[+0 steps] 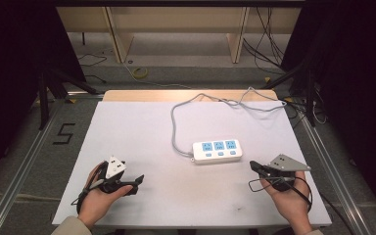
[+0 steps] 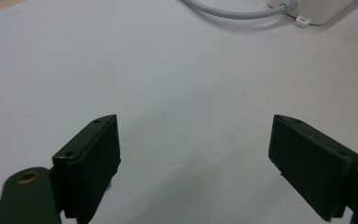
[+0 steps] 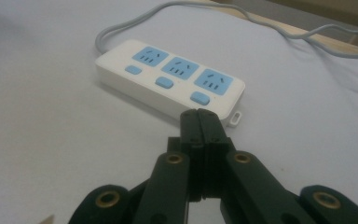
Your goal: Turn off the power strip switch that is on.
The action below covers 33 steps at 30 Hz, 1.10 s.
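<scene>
Both hand-held black two-jaw grippers rest low at the near edge of the pale grey table (image 1: 127, 127). Left gripper (image 2: 196, 154): jaws spread wide, nothing between them, bare tabletop ahead. Right gripper (image 3: 199, 116): jaws clenched together on nothing, tips aimed at the near end of the white plastic power strip with three blue sockets and three blue switches (image 3: 168, 79), close but apart from it. Strip lies flat mid-table between the hands, all sockets vacant; its grey cable (image 1: 176, 127) loops toward the far edge. Judgement: work on the strip not begun; approach, contact and any switch press or move all remain
</scene>
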Available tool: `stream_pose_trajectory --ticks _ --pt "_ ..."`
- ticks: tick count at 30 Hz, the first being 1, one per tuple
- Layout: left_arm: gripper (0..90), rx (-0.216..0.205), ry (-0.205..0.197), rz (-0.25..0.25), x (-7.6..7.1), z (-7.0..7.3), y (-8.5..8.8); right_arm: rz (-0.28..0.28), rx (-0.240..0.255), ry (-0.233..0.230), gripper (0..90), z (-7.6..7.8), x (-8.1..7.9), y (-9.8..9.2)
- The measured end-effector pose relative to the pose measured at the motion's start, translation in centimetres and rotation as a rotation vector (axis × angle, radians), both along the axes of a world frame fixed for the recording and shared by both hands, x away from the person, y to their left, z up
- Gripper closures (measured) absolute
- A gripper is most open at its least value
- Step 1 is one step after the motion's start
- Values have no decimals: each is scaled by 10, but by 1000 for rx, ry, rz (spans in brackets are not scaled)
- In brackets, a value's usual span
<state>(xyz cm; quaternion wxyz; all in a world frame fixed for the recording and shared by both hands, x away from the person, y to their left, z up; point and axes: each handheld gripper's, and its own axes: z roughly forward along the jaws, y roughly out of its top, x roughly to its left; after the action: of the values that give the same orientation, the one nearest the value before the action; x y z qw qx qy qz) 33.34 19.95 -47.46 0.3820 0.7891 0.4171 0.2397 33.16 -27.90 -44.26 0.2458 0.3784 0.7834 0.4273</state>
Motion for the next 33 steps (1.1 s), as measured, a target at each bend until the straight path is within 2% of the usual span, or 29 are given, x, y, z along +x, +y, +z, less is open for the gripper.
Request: stream_pose_trajectory --ticks 15,33 --pt "165 -1 -2 1 0 0 0 11 -25 -2 900 6 6 9" --pt "166 1 -2 -1 0 0 0 21 -60 18 900 12 16 21"
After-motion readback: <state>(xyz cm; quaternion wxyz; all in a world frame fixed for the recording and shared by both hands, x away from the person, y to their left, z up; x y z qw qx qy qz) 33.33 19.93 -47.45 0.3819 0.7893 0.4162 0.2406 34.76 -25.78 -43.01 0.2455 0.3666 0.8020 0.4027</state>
